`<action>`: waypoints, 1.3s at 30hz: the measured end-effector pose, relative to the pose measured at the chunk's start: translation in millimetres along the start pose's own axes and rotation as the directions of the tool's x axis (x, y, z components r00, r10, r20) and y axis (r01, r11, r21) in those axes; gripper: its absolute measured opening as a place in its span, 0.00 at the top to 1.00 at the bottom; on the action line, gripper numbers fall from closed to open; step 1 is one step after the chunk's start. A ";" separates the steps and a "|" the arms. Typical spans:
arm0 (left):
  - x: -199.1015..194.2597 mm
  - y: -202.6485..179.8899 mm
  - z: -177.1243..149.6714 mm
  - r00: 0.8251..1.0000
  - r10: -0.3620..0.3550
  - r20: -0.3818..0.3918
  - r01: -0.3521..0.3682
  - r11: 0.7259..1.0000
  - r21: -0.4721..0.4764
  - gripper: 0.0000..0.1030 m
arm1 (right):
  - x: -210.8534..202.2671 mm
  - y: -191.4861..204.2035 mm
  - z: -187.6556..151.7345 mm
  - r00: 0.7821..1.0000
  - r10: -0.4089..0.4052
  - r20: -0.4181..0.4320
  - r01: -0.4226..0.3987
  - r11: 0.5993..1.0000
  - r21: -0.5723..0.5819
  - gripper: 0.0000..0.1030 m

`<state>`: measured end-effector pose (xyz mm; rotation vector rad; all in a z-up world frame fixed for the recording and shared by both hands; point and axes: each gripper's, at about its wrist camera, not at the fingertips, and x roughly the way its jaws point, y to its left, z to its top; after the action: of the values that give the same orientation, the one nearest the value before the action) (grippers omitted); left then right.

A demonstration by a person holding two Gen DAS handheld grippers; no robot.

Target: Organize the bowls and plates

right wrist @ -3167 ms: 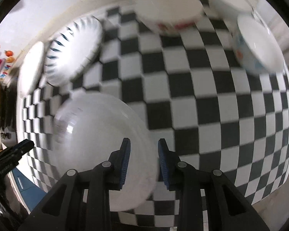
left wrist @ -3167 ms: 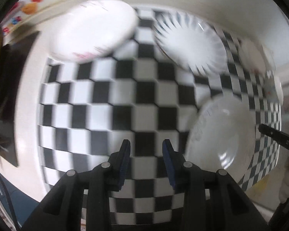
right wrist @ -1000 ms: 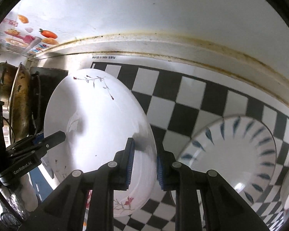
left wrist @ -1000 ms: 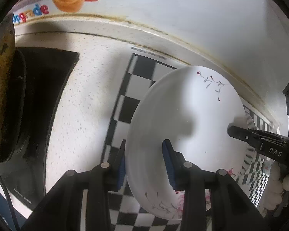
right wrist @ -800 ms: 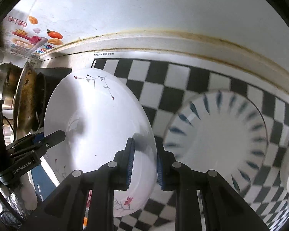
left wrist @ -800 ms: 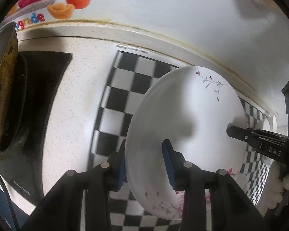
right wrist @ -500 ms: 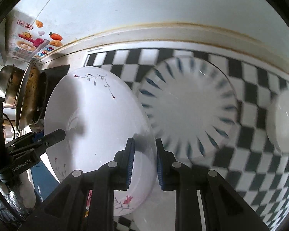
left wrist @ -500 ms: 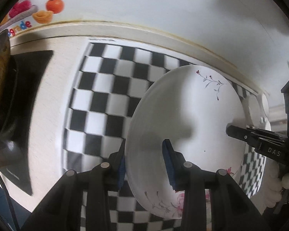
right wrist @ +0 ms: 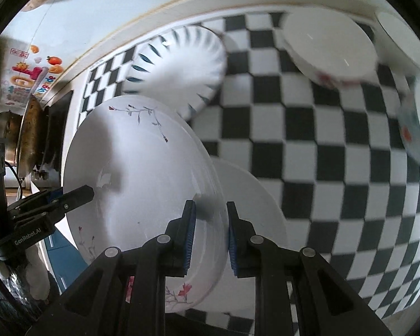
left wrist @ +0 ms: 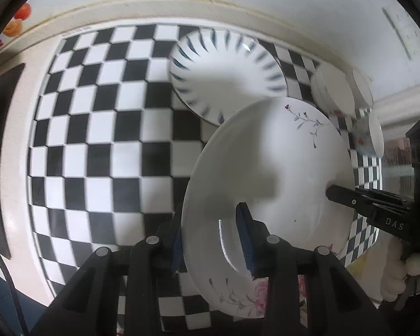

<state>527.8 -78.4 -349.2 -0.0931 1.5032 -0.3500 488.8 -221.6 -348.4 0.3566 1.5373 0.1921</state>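
A white plate with floral sprigs (left wrist: 280, 168) (right wrist: 134, 168) is held in the air between both grippers, above the checkered cloth. My left gripper (left wrist: 210, 238) is shut on its near rim. My right gripper (right wrist: 208, 232) is shut on the opposite rim and shows in the left wrist view (left wrist: 364, 204). A plain white plate (right wrist: 252, 196) lies on the cloth just under the held plate. A white plate with blue streaks (left wrist: 226, 67) (right wrist: 179, 64) lies further back.
White bowls (right wrist: 330, 47) with red flower print stand at the back right, another bowl (right wrist: 417, 120) at the right edge. A black stove with a pan (right wrist: 30, 128) is at the left. The checkered cloth (left wrist: 98, 140) covers the counter against the wall.
Both grippers have carried the floral plate from the back left corner rightward and forward, past the blue-streaked plate, to above the plain white plate.
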 end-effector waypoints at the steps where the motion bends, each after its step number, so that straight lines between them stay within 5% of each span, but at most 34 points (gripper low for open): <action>1: 5.3 -3.9 -3.5 1.000 0.000 -0.013 0.000 1.000 0.005 0.69 | 1.2 -8.7 -7.8 1.000 0.000 -0.006 0.000 1.000 0.008 0.78; 10: 38.9 -26.6 -25.8 0.993 0.057 -0.099 -0.053 0.998 0.042 0.69 | 19.9 -39.4 -41.8 0.998 -0.023 -0.059 0.025 0.999 0.026 0.78; 25: 72.9 -51.8 -31.9 0.974 0.189 -0.127 -0.178 0.980 0.091 0.69 | 33.8 -35.7 -41.8 0.992 -0.101 -0.072 0.101 0.995 0.005 0.78; 39: 79.7 -48.6 -32.3 0.972 0.186 -0.145 -0.177 0.982 0.069 0.69 | 24.5 -43.0 -41.2 0.991 -0.114 -0.076 0.122 0.987 0.103 0.79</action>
<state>490.1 -142.0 -414.7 0.1178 1.6368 -0.2554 444.3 -249.0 -386.0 0.3455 1.6365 0.0289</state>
